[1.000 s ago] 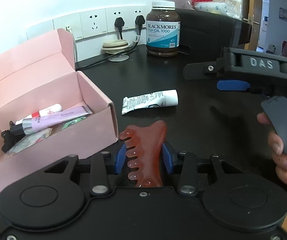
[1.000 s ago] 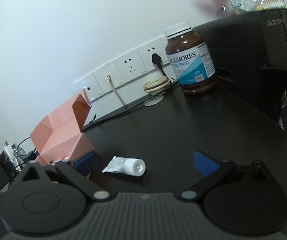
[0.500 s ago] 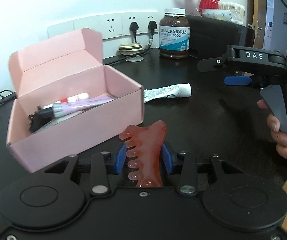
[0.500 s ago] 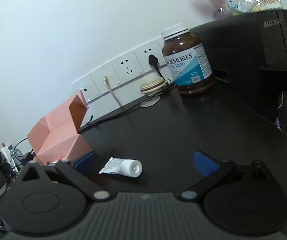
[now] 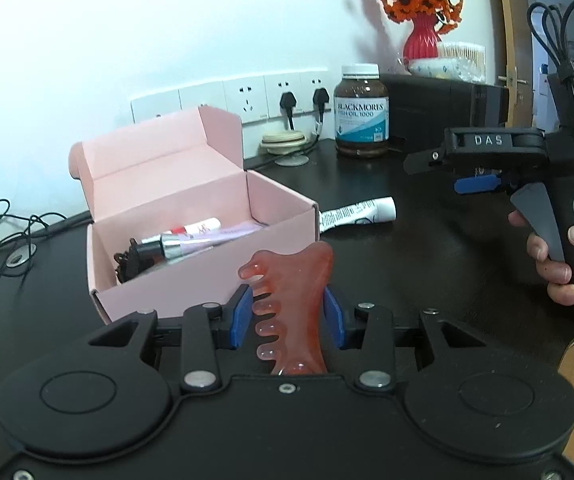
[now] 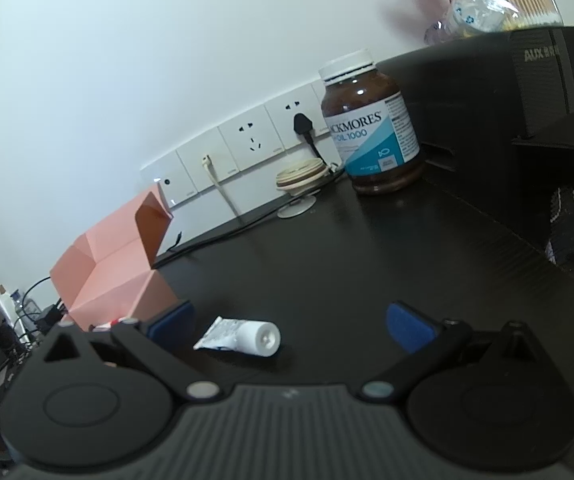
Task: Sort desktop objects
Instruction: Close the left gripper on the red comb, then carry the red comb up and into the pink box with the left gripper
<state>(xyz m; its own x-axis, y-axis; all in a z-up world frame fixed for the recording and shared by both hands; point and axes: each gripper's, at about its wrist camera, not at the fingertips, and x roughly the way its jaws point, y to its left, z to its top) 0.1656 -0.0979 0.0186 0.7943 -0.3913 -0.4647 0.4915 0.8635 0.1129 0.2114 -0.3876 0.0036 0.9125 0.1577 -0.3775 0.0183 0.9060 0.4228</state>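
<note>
My left gripper (image 5: 287, 316) pinches a reddish translucent comb-shaped massage tool (image 5: 293, 304) between its blue pads, teeth turned to the left, its broad end poking up past the fingertips. Just beyond and to the left of those fingertips sits the open pink box (image 5: 191, 272) on the black desk (image 5: 427, 264), holding a few cosmetic tubes (image 5: 191, 236) and a dark item I cannot make out. Ahead and to the right, past the box's corner, a white tube (image 5: 357, 213) lies flat on the desk. My right gripper (image 6: 289, 326) has its jaws spread wide with nothing between the pads; the same white tube (image 6: 243, 338) lies just ahead of them. My right hand (image 5: 559, 256) wraps its handle. Farther off stands a brown fish-oil bottle (image 5: 361, 118) near the wall sockets (image 5: 271, 96).
</note>
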